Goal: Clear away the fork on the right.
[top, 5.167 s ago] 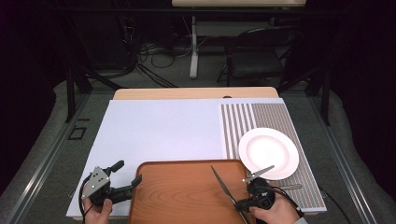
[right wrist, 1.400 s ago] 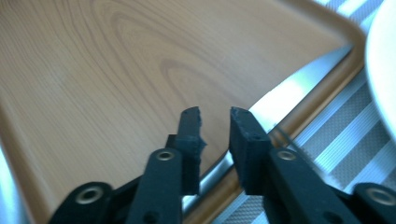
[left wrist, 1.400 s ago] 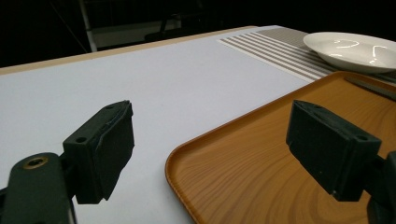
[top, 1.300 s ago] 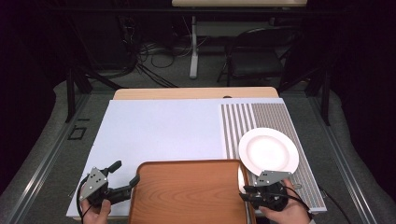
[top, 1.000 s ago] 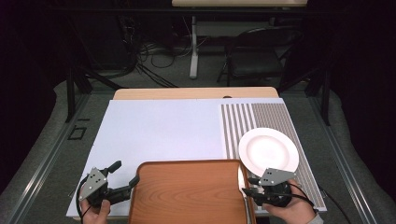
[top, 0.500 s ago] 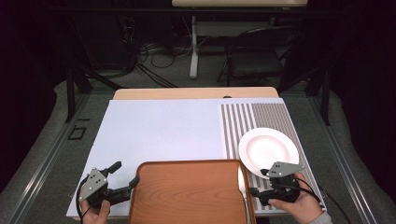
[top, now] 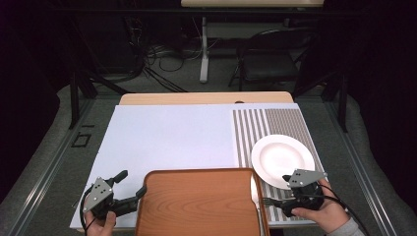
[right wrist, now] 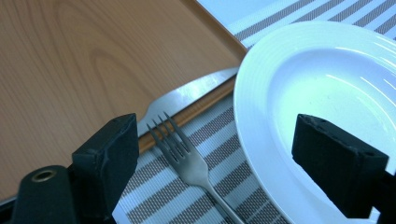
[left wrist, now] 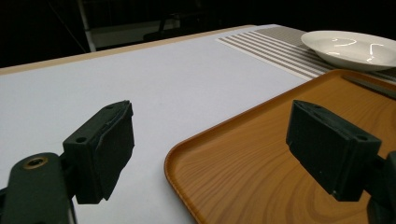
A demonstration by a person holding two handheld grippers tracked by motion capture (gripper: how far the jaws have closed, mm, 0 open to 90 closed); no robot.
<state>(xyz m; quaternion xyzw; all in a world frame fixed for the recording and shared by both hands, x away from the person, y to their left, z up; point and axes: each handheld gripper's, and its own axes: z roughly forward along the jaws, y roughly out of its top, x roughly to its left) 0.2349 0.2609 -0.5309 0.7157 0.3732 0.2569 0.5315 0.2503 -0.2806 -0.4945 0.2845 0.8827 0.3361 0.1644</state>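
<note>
**Fork down on the striped mat, right jaws wide above it**

Fork lies flat on the striped placemat near the counter's front right corner, in the gap between tray and plate. Tines point toward the tray edge, close to a knife. The knife seems to rest on the tray rim, blade lying over the edge; hard to tell how much of it sits inside.

Right gripper is held in the person's hand at the front right edge of the counter, jaws spread wide, nothing between the pads. The jaws have just been opening, with the fork lying free below them on the mat and no contact visible.

White plate, empty, sits on the mat just right of the fork and just beyond the right gripper, its rim close to the tray's far right corner.

Wooden tray sits at the middle of the front edge, partly over the white mat.

Left gripper is at the tray's near left corner, near the counter's front left. Jaws open, one on either side of the tray's rounded corner, not pressing on it.
</note>
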